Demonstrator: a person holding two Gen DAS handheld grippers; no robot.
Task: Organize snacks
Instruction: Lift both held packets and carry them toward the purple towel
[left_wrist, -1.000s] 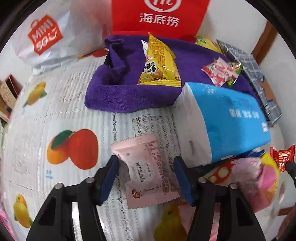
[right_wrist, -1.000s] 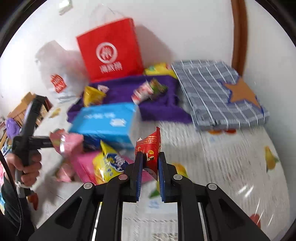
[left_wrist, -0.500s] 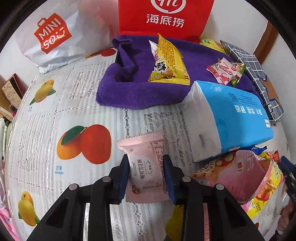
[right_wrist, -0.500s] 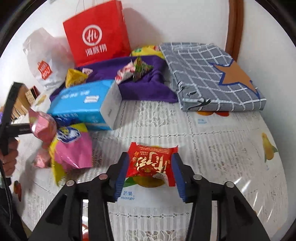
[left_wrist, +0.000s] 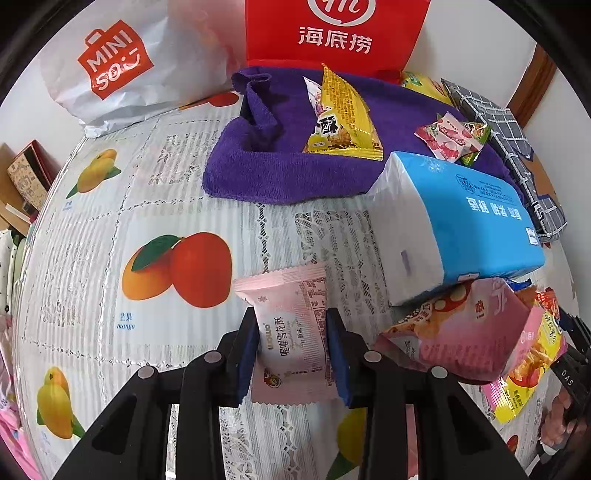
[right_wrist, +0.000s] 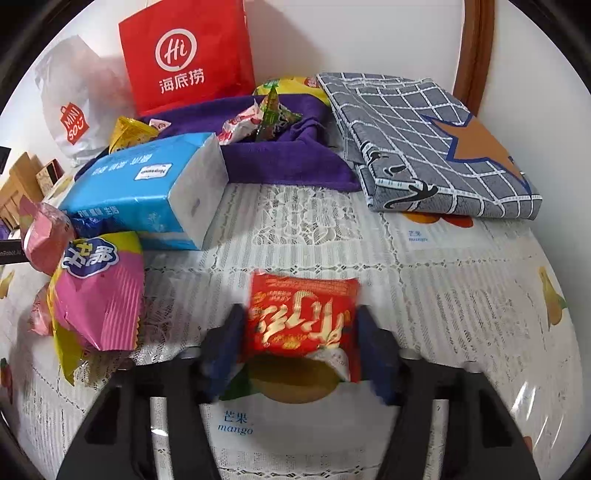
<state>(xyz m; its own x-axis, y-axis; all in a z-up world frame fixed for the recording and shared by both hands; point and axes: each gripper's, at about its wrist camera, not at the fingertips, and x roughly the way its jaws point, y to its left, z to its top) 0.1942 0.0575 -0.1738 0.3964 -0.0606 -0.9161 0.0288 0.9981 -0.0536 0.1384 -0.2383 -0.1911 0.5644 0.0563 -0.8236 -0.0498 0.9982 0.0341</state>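
Left gripper (left_wrist: 291, 350) clamped on pink snack packet (left_wrist: 290, 325) above the tablecloth (left_wrist: 110, 206); lift straight, keep the squeeze. Right gripper (right_wrist: 301, 345) jaws opening around red snack packet (right_wrist: 301, 314) lying on the cloth, back off cleanly. Readable: MINISO bag (left_wrist: 122, 66), "Hi" red bag (right_wrist: 184, 55), "mango"

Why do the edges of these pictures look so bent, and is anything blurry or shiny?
Left wrist view: the fisheye lens bows the tablecloth into a dome inside a black rim; the pink snack packet is sharp. Right wrist view: same bending; the red snack packet and the gripper's fingers around it are smeared, and white glare sits on the tablecloth at the lower right.
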